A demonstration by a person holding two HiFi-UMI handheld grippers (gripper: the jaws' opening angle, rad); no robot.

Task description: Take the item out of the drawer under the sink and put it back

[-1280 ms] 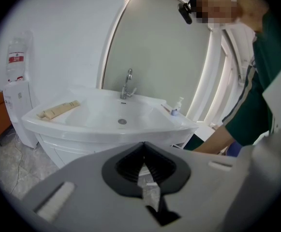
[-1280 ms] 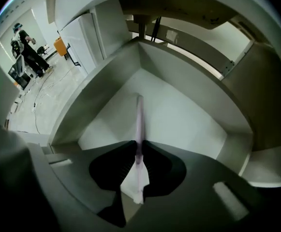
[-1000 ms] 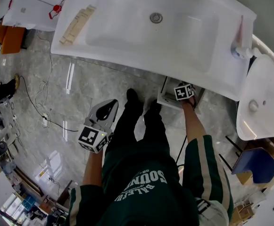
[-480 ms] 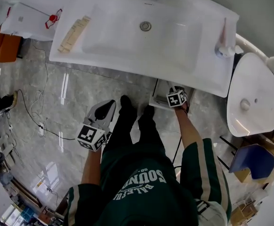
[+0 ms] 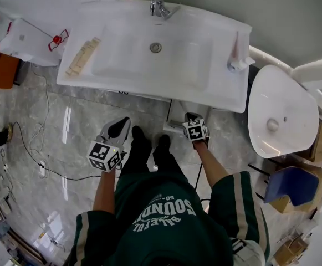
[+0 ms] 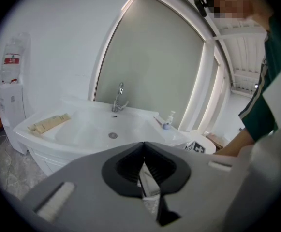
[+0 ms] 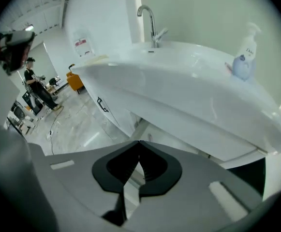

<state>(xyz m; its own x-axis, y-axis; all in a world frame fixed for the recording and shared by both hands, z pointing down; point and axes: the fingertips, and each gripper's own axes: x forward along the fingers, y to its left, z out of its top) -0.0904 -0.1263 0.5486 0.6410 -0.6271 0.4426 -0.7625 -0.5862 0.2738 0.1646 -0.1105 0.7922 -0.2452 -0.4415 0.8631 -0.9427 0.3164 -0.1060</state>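
Note:
A white drawer (image 5: 176,119) stands pulled out below the sink (image 5: 216,97). No item shows in it from here. My right gripper (image 5: 189,116) hangs just above the drawer's front, tips pointing steeply down. Its jaws have just been closing, and in the right gripper view they meet at the tips (image 7: 139,142) with nothing between them. My left gripper (image 5: 124,121) is held out over the floor to the left of the person's legs, apart from the drawer. It is also shut at the tips (image 6: 143,144), and I see nothing gripped.
On the sink are a faucet (image 5: 159,5), a soap bottle (image 5: 235,60) at the right and a pale wooden piece (image 5: 82,57) at the left. A toilet (image 5: 282,112) stands to the right. A cable (image 5: 44,148) lies on the marble floor at the left.
The right gripper has risen up and back from the open drawer. The left gripper has lifted slightly. The head view has pulled back, so the faucet and wall now show.

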